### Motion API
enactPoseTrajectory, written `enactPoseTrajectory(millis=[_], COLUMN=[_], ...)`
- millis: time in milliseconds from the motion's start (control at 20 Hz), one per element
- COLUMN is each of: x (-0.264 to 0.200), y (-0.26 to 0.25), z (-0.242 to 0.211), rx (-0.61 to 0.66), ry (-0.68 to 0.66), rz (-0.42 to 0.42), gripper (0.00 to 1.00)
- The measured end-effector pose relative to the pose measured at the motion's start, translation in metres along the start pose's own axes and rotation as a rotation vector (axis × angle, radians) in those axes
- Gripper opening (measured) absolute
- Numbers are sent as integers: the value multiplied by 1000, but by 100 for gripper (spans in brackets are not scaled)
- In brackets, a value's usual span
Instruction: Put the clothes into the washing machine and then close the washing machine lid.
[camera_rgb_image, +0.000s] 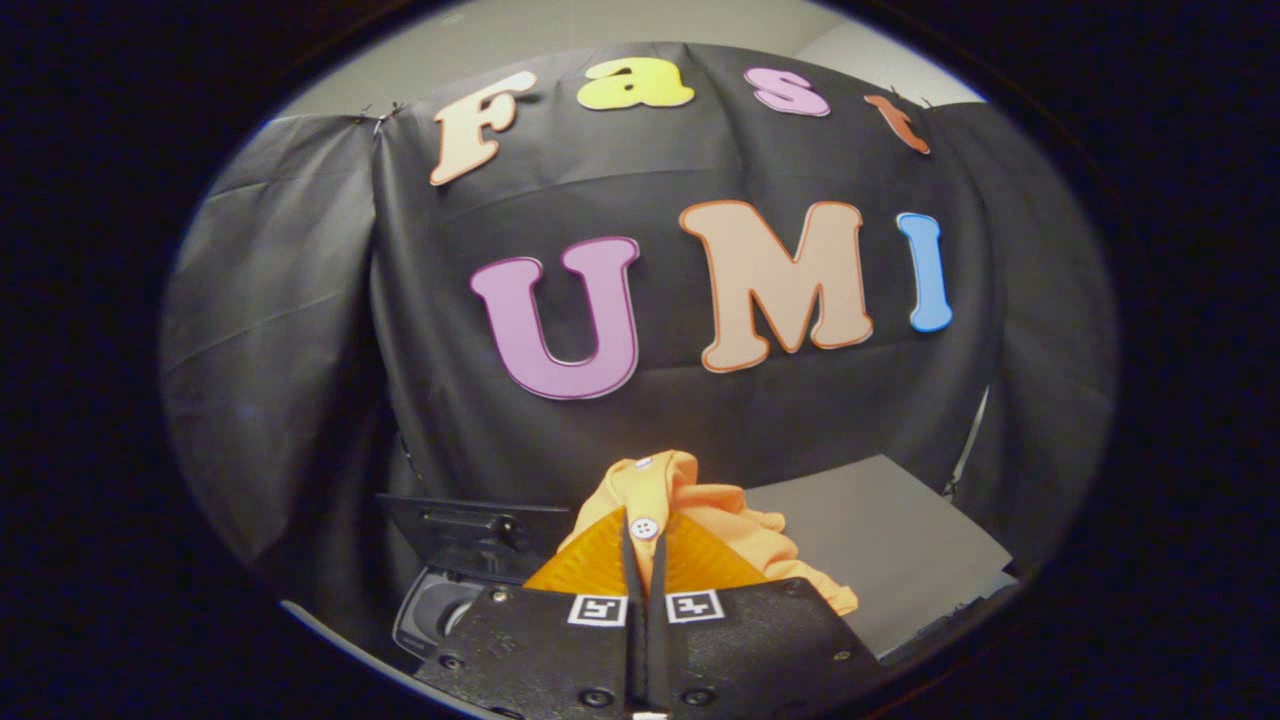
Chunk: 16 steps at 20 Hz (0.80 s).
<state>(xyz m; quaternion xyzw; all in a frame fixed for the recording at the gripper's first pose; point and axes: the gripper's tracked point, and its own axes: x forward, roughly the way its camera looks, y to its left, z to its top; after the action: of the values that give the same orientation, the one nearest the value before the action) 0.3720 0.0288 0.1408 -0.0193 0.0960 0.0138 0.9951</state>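
An orange garment (700, 505) with white buttons is pinched between my two fingers and bunches up just above and to the right of them. My gripper (646, 545) is shut on this cloth and holds it off the surface. Below and to the left of my fingers sits the dark washing machine (440, 605), its lid (465, 530) standing open behind the drum opening. The drum's inside is mostly hidden by my gripper body.
A grey flat surface (890, 550) lies to the right, beyond the hanging cloth. The black booth wall stands close behind the machine and wraps round on the left and right.
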Motion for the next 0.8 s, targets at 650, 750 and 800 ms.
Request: enactPoseTrajectory(millis=[650,750,800], x=[6,9,11], y=[142,162,171], z=[-6,-16,-24], rx=[130,126,123], ry=[-34,-25,-16], rz=[199,228,239], gripper=[0,0,0])
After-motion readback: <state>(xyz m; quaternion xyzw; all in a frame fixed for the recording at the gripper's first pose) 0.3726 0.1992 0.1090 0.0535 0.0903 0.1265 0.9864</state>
